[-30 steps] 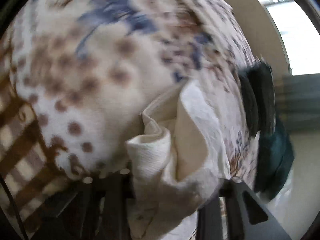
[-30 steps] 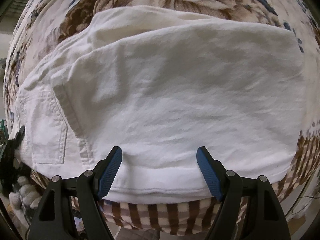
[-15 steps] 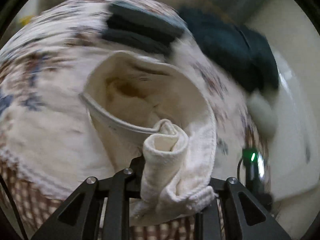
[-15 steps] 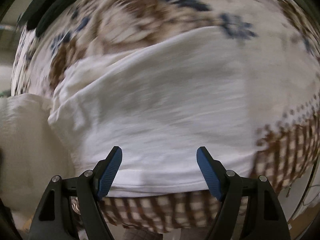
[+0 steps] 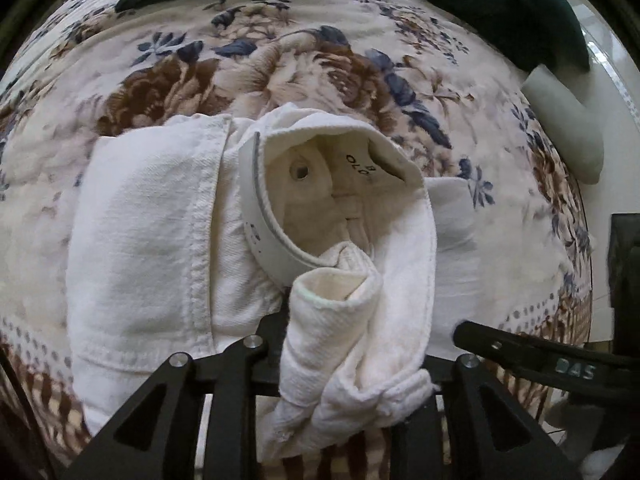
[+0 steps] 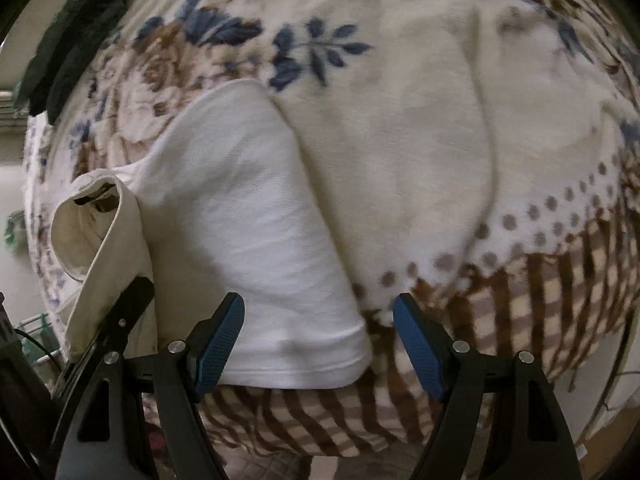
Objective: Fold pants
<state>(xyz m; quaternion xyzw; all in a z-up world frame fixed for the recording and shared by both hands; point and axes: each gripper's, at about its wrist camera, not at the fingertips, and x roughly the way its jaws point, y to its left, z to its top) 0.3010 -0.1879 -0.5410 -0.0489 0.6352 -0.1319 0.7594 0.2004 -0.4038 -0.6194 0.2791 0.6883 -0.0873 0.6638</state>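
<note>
Left tongs (image 5: 336, 364): clenched on bunched waistband of white pants (image 5: 152, 240).
Right tongs (image 6: 318, 354): released, over folded pants edge.
Surface: floral blanket (image 6: 400, 140).

White cotton pants (image 5: 144, 240) on cream fleece blanket (image 6: 400, 140) with brown-and-blue florals, grey dots, brown check border; dark green folded clothes (image 5: 500, 4); blue gripper pads (image 6: 218, 350).

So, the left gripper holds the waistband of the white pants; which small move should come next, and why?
Probably lower the left gripper and lay the bunched waistband flat on the folded white pants, then release. The waistband still stands open and raised above the floral blanket, so the fold is not yet flat. The right gripper is open, holding nothing.
</note>
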